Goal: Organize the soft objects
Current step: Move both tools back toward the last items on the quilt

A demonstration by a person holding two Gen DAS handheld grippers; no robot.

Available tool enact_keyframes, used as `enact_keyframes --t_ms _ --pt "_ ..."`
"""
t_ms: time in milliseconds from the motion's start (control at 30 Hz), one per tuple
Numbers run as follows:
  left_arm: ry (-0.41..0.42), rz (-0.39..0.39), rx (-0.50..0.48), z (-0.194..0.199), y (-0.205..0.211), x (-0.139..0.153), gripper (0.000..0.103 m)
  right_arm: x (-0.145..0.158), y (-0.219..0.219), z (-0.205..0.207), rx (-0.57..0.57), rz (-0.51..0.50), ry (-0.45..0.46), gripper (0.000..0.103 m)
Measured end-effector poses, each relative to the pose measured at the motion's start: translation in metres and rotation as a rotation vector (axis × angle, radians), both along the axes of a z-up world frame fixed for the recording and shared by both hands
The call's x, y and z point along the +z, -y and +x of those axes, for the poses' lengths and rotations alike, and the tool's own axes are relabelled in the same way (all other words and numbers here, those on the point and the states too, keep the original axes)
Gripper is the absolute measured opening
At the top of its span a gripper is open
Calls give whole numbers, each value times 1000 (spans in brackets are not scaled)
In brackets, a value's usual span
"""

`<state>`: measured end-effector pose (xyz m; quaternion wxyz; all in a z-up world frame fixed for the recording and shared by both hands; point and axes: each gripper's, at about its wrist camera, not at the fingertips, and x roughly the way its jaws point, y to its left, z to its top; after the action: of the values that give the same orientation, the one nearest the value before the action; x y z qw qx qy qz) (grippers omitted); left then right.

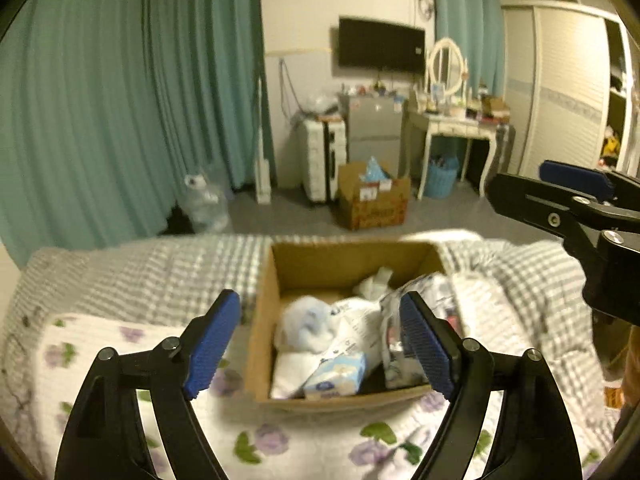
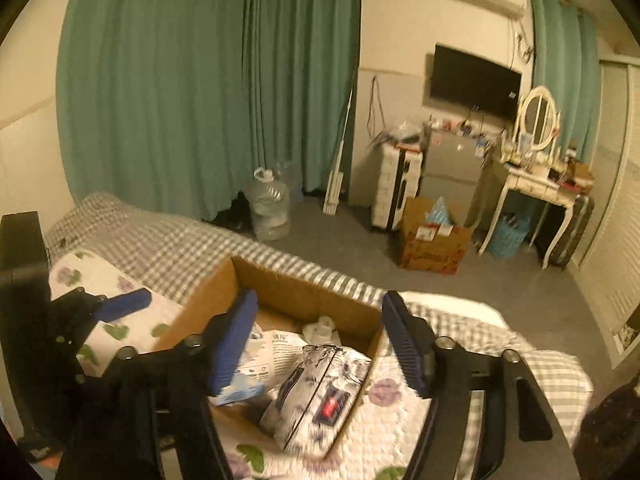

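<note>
Both grippers, left [image 1: 320,344] and right [image 2: 318,344], hanging spread wide, holding nothing, over box [image 1: 260,320]. Soft packs sitting inside; go down slowly, pinch gently.

Two cardboard boxes: one on the bed [image 1: 344,264], lower centre, one on the floor [image 1: 374,200], centre. Two grippers, left [image 1: 320,344] and right [image 2: 320,344]. One television [image 1: 382,48], upper centre.

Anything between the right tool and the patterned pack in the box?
Nothing visible. The right tool hangs open above the open-topped cardboard box, and the patterned pack lies on top of the other contents, at the box's right side. The left tool is off to the left, over the floral blanket.
</note>
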<state>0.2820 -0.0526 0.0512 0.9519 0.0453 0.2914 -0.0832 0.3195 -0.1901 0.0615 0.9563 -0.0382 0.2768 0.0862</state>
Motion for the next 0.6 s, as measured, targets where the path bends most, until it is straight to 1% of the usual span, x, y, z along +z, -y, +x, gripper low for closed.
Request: enact_keyframes --t_ms 33,67,100,133,167,200,300,367,467,533,600 --pt "29 4 4 -15 -3 16 90 15 0 -13 -6 -4 13 73" --pt "49 5 9 -25 -5 26 93 32 0 -27 -8 -3 34 77" --pt "77 5 15 -37 -8 39 99 43 -1 -37 -10 -1 48 81" --pt "104 6 21 -50 -12 51 103 59 -2 -52 -14 -1 67 87" --pt "128 3 22 -62 -15 62 103 77 -3 -70 -20 -3 90 92" --pt "148 1 18 -75 -19 73 103 89 -4 -83 -23 -5 107 93" --pt "174 3 14 -104 -27 94 103 123 -7 -123 -36 -11 148 103" --pt "184 9 14 -122 -33 103 103 136 -10 -145 -37 -14 151 103" --pt "185 11 19 -138 -38 106 103 147 -14 -173 -29 -19 165 103" --pt "175 8 19 -147 -44 100 103 148 -19 -189 -27 -32 164 103" --pt "162 -1 19 -152 -50 91 103 141 -24 -202 -22 -32 150 103"
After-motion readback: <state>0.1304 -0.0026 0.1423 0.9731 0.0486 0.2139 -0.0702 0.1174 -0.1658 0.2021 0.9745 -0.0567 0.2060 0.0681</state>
